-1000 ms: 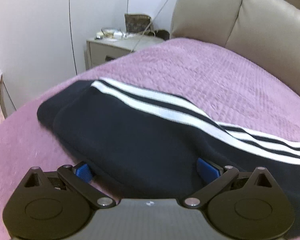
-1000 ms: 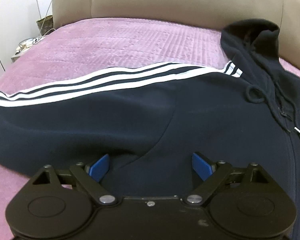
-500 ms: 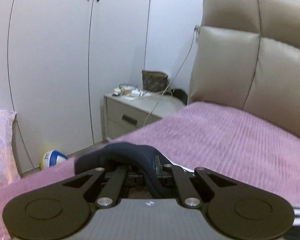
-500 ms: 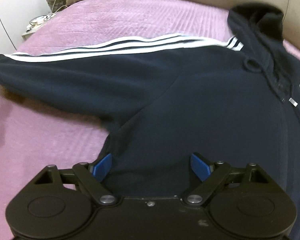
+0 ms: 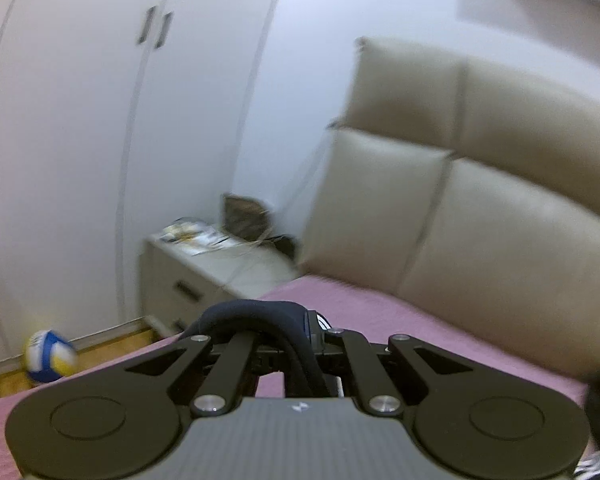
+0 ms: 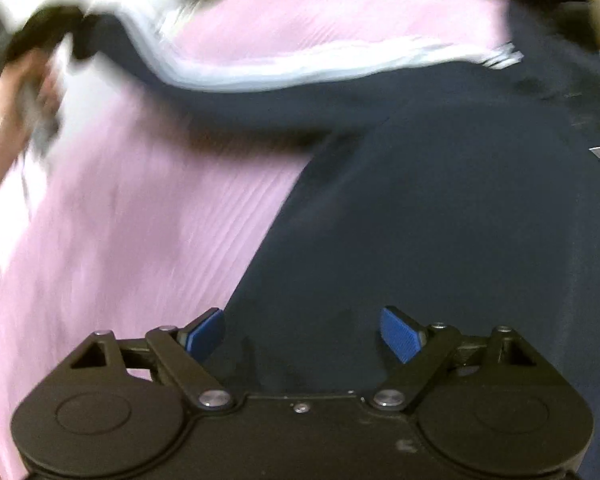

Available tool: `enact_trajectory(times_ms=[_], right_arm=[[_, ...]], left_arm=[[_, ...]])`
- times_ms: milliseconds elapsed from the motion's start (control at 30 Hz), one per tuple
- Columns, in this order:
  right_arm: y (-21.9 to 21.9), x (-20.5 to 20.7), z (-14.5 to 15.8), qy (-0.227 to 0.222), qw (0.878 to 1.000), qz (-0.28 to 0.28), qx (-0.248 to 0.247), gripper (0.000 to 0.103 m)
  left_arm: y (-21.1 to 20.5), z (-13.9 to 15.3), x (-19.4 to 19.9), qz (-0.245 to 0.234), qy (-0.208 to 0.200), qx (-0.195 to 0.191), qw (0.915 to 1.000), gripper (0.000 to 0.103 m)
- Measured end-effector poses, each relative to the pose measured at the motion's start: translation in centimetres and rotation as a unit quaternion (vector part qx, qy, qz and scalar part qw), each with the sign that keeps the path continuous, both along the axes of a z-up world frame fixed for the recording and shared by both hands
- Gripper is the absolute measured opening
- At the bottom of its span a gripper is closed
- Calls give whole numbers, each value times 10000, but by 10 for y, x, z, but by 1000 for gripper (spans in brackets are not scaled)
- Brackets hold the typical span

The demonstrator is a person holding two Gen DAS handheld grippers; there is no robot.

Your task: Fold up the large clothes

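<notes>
White wardrobe doors [image 5: 80, 152] and a padded beige headboard [image 5: 480, 200] fill the room ahead of my left fingers, with a purple quilted bedspread [image 5: 400, 320] running out below them toward that headboard. Beyond my right fingers the same bedspread [image 6: 112, 216] spreads out to the left, blurred.

On it lies the navy hoodie [image 6: 460, 220], the biggest thing before my right gripper [image 6: 304, 332]: its body stretches away from my fingertips and off to their right, and one long sleeve [image 6: 260, 92], edged with white stripes, reaches from the body far out to the upper left, where its end rises off the bed. At that far end I can make out, smeared by motion, my left gripper [image 6: 32, 40] and the hand behind it.

My right fingers [image 6: 206, 334] stand wide apart above the hoodie's lower body, the blue pads clear of each other and nothing pinched between them; I cannot tell whether their tips touch the cloth.

My left gripper [image 5: 306, 330] is clamped tight on the sleeve cuff [image 5: 256, 314], a dark roll of fabric that arches over the left linkage and drops down between the arms, with a sliver of white stripe just beside the blue pad.

Farther off, left of my left fingers, a nightstand [image 5: 204, 276] stands against the wall with clutter and a brown bag [image 5: 244, 216] on top. Lower left, on the floor, sits a small blue, yellow and white ball [image 5: 50, 356].
</notes>
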State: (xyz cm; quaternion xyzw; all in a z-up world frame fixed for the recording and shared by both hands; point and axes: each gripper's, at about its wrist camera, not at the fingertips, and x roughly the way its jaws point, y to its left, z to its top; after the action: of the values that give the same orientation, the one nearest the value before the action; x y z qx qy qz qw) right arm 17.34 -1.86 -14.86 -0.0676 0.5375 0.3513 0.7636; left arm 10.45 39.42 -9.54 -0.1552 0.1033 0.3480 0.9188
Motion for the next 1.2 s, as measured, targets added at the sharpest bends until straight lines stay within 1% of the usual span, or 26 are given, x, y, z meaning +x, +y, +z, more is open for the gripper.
enact_trajectory(times_ms=[100,167,200,267,333,433,500,600,700,800,900,967,1000,1067,1100,1167,1200], right_arm=[[-40,35,19,-316,9972,-569,371,102],[-67,49,28,-384,9941,-829,590,102],[-78,48,33,-385,9928,-910,672,102],[-109,55,36,-423,9893,-1142,801,102],[-143,57,32,-403,9859,-1316,949,102],[-185,53,26,-314,9807,-1595,1084,102],[-218,54,22,-259,9759,-1803,1205,102],[-259,57,9,-138,9658,-2145,1453,102],[-282,63,-4,3,9528,-2519,1694,102],[-307,67,-12,63,9371,-2903,1937,102],[-326,66,-15,-64,9239,-3250,2018,102],[-336,68,-17,-134,9148,-3456,2087,102],[-340,66,-17,-151,9102,-3540,2144,102],[-347,67,-18,-174,8995,-3753,2228,102],[-350,66,-16,-204,8962,-3808,2266,102],[-354,70,-13,-289,8912,-3881,2332,102],[-355,72,-10,-354,8887,-3904,2379,102]], left_arm=[[-42,30,17,-470,-248,110,9985,5],[-79,51,32,-879,-400,170,9952,5],[-97,59,39,-1080,-497,171,9928,5],[-140,75,55,-1451,-670,282,9867,5],[-181,83,71,-1797,-854,383,9793,5],[-249,87,96,-2315,-1112,434,9655,5],[-287,83,113,-2584,-1156,492,9578,5],[-344,66,140,-2969,-1068,401,9481,5],[-392,37,161,-3263,-848,325,9409,5],[-440,-2,174,-3511,-455,252,9349,5],[-478,-44,194,-3794,-29,181,9250,6],[-497,-76,201,-4040,208,160,9144,8],[-504,-88,203,-4120,293,158,9106,10],[-517,-104,209,-4287,518,201,9017,14],[-521,-113,210,-4380,599,219,8967,15],[-526,-129,205,-4590,667,143,8858,15],[-530,-132,204,-4750,681,121,8773,17]])
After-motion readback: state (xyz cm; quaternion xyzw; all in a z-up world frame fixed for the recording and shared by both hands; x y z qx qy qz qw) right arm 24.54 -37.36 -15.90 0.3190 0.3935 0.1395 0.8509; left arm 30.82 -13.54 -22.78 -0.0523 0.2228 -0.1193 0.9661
